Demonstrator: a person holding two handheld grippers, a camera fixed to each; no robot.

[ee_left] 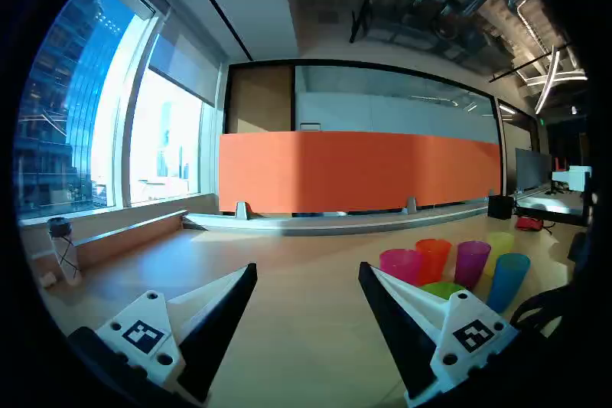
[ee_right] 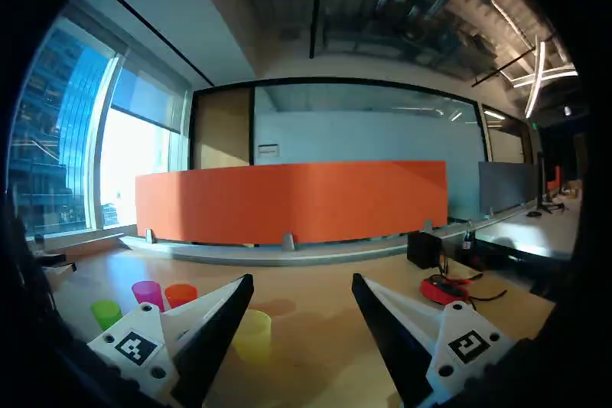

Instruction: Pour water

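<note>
Jaws apart, the right gripper point(ee_right: 301, 279) hovers near a yellow cup point(ee_right: 254, 336).

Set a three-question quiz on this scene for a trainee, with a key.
1. True or false: the left tongs are shut on a cup.
2. In the right gripper view, what stands closest to the right tongs? A) the yellow translucent plastic cup; B) a white ceramic mug; C) a steel kettle.
3. Fill in: in the left gripper view, the cluster of coloured translucent plastic cups on the wooden table numbers ___.

Key: 1 false, they are open and hold nothing; 2 A; 3 six.
</note>
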